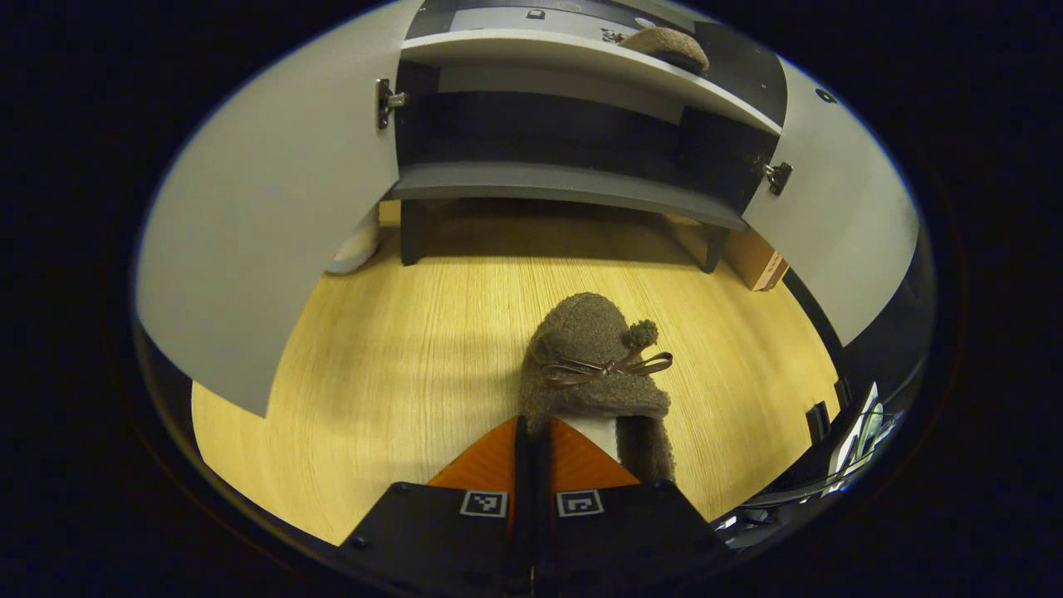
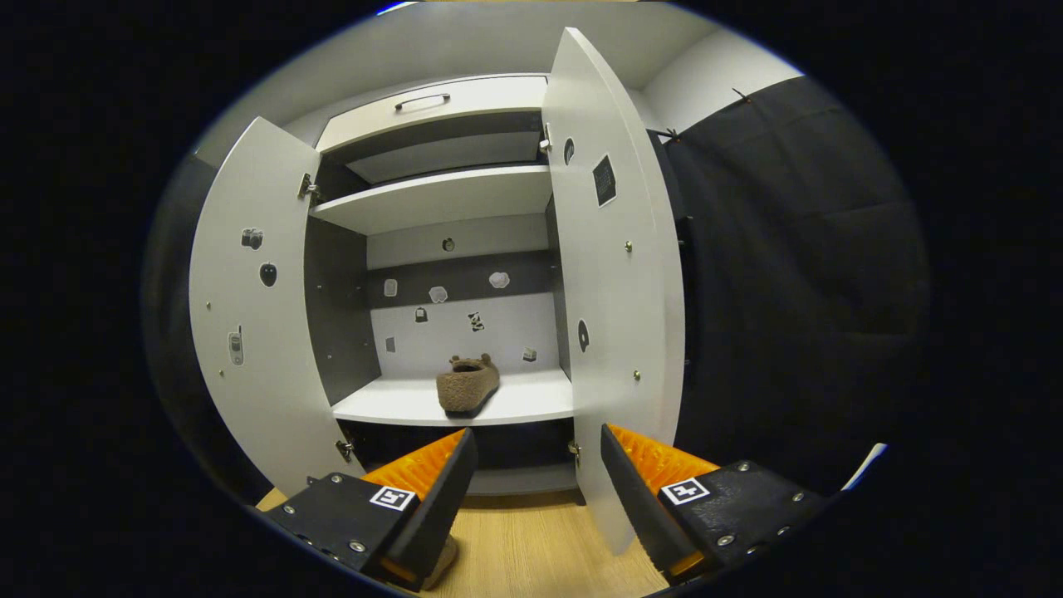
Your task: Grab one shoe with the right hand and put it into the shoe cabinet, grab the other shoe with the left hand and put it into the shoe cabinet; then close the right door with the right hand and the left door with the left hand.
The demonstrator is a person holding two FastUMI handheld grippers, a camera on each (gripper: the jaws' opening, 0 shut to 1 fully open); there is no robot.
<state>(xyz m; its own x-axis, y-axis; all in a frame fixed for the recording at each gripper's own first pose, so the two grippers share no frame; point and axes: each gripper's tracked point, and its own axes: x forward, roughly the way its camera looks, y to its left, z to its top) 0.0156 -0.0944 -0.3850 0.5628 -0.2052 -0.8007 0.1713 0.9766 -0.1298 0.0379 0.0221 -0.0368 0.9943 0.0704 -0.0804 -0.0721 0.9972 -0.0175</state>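
A brown woolly shoe with a thin bow and a pompom lies on or just above the wooden floor, toe toward the shoe cabinet. My left gripper is shut on its side wall near the heel, one finger outside and one over the white insole. The other brown shoe rests on the cabinet's white middle shelf, and it also shows as the shoe at the top of the left gripper view. My right gripper hangs open before the cabinet, holding nothing. Both doors stand open: left door, right door.
A drawer with a metal handle tops the cabinet. A cardboard box sits by the cabinet's right foot, and a pale object lies behind the left door. Black cloth hangs to the right.
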